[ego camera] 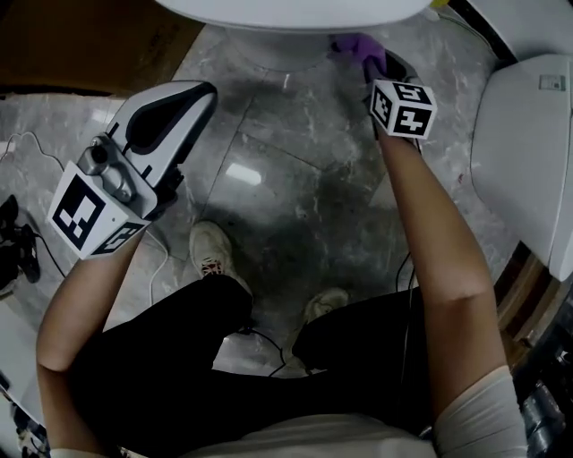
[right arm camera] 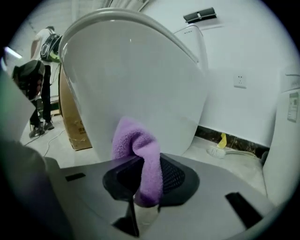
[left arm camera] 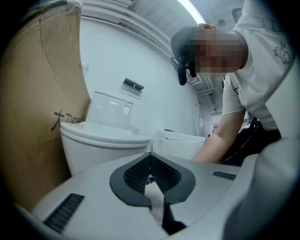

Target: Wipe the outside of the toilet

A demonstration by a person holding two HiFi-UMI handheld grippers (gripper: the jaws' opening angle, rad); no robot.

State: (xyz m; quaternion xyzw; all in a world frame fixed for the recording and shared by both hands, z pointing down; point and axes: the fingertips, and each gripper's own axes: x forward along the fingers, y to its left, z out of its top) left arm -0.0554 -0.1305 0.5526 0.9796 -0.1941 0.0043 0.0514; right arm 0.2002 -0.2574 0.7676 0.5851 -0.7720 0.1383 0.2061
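Note:
The white toilet (ego camera: 286, 16) stands at the top of the head view, and its bowl (right arm camera: 136, 79) fills the right gripper view. My right gripper (ego camera: 374, 64) is shut on a purple cloth (ego camera: 358, 45) low beside the toilet's pedestal. The cloth (right arm camera: 140, 159) sticks up out of the jaws against the bowl's outer wall or just short of it. My left gripper (ego camera: 202, 93) hangs at the left, away from the toilet, shut with nothing in it. From the left gripper (left arm camera: 151, 161) the toilet (left arm camera: 96, 140) shows side-on, some way off.
A second white toilet (ego camera: 524, 152) stands at the right. A cardboard box (left arm camera: 42, 108) is left of the toilet. A brush with a yellow part (right arm camera: 219, 146) lies by the wall. Cables (ego camera: 27, 143) run over the marble floor. My shoes (ego camera: 213, 249) are below.

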